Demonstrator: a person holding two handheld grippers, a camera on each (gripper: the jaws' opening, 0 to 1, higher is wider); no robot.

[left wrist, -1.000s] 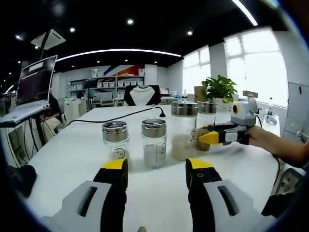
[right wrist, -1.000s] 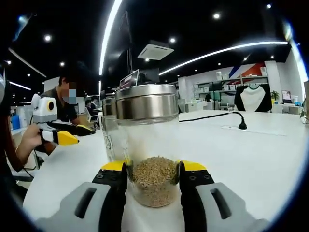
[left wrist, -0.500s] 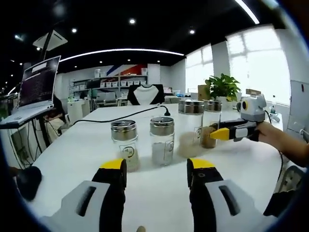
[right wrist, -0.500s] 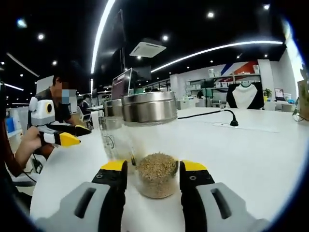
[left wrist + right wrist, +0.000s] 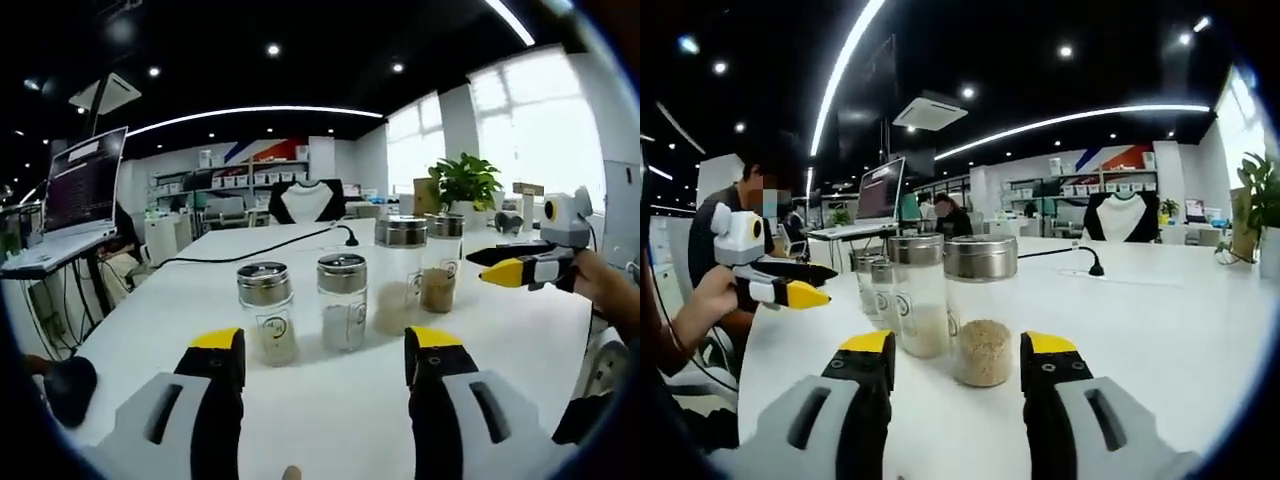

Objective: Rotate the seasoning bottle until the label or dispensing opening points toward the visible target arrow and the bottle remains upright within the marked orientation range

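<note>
Several glass seasoning jars with steel lids stand upright in a row on the white table [image 5: 150,320]. In the left gripper view the row runs from a pale-filled jar [image 5: 268,312] through a white-filled one [image 5: 343,300] and a taller jar [image 5: 400,272] to a brown-grain jar [image 5: 440,262]. My left gripper [image 5: 324,345] is open, short of the row. In the right gripper view the brown-grain jar [image 5: 981,310] stands just ahead of my open right gripper [image 5: 956,345], outside its jaws, with a second jar [image 5: 918,295] beside it. The right gripper [image 5: 490,264] hangs right of the row. A hand holds the left gripper [image 5: 820,283].
A laptop [image 5: 80,185] sits on a raised stand at the left. A black cable [image 5: 250,248] crosses the far half of the table to a plug. A potted plant [image 5: 465,180] stands behind the jars. A seated person [image 5: 750,215] is at the table's far side.
My right gripper has drawn back from the brown-grain jar, which stood between its jaws a second ago and now stands free ahead. The left gripper's view has pulled back slightly.
</note>
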